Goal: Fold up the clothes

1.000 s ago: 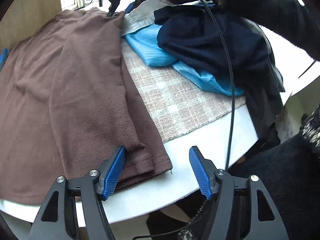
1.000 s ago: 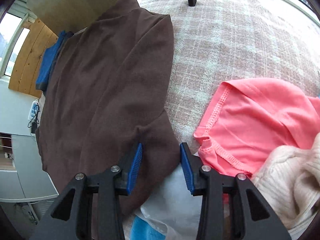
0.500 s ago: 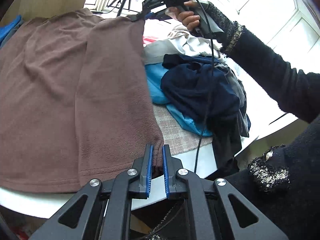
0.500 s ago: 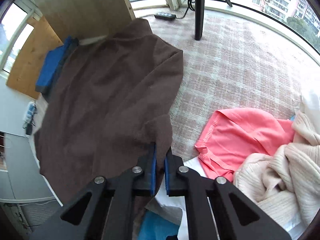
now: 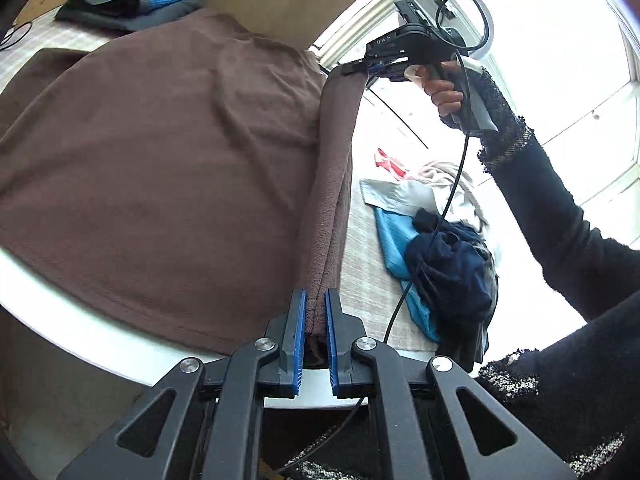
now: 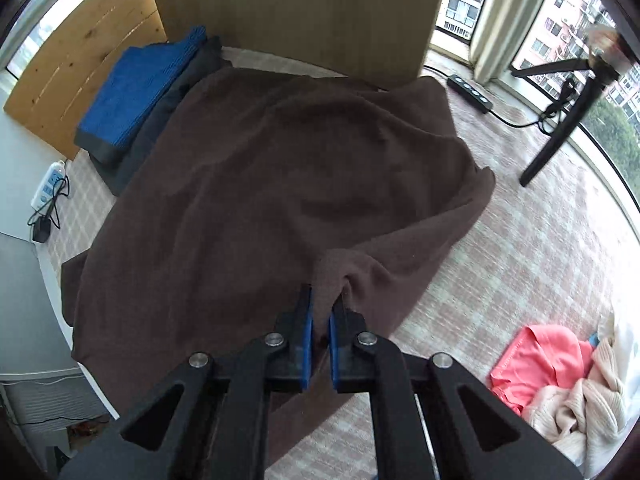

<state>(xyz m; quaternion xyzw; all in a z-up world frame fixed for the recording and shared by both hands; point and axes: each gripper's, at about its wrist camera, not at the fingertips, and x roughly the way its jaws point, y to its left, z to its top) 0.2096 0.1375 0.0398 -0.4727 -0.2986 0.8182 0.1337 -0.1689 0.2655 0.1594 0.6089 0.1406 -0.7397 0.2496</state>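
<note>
Claw [image 5: 315,312] pads clamped on brown garment [image 5: 160,168], pinched edge hidden.

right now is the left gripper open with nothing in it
No, the left gripper is shut on the edge of the brown garment, fabric pinched between its blue pads.

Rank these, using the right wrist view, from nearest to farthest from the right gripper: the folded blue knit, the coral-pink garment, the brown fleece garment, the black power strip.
1. Brown fleece garment: clamped in the right gripper.
2. Coral-pink garment: lower right, on the checked cloth.
3. Folded blue knit: far left, on a dark folded piece.
4. Black power strip: far right, by the window.
</note>
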